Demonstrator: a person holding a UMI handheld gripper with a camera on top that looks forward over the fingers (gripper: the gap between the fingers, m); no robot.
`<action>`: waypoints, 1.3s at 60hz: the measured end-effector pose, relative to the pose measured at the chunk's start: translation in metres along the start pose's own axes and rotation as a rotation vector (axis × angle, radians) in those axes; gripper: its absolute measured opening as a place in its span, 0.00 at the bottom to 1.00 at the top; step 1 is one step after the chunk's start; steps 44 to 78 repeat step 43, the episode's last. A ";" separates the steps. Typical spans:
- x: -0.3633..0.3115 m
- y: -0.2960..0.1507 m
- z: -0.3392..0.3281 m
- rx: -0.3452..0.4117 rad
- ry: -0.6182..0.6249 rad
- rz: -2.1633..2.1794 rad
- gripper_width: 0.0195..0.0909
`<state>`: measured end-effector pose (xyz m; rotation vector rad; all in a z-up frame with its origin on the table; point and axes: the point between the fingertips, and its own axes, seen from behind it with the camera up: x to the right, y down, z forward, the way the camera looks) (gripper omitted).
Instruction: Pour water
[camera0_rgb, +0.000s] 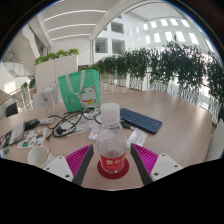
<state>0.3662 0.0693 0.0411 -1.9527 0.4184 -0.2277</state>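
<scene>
Plastic bottle (111, 143) | upright between tongs (112, 160) | pads touching it

No text legible anywhere. Bottle (111, 143) between the fingers carries a red label band; there may be print on it, but no letters or brand can be made out. Green bag (80, 88) beyond the bottle shows a pale round mark on its front, possibly a logo, unreadable. Keyboard (141, 121) on the table (180, 135): key legends too small to tell. No numbers or signs readable on walls or windows.
</scene>
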 end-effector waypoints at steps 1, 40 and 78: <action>-0.001 -0.001 -0.002 -0.003 0.000 0.000 0.89; -0.103 -0.035 -0.390 -0.011 0.083 -0.008 0.90; -0.106 -0.039 -0.411 -0.009 0.091 -0.022 0.90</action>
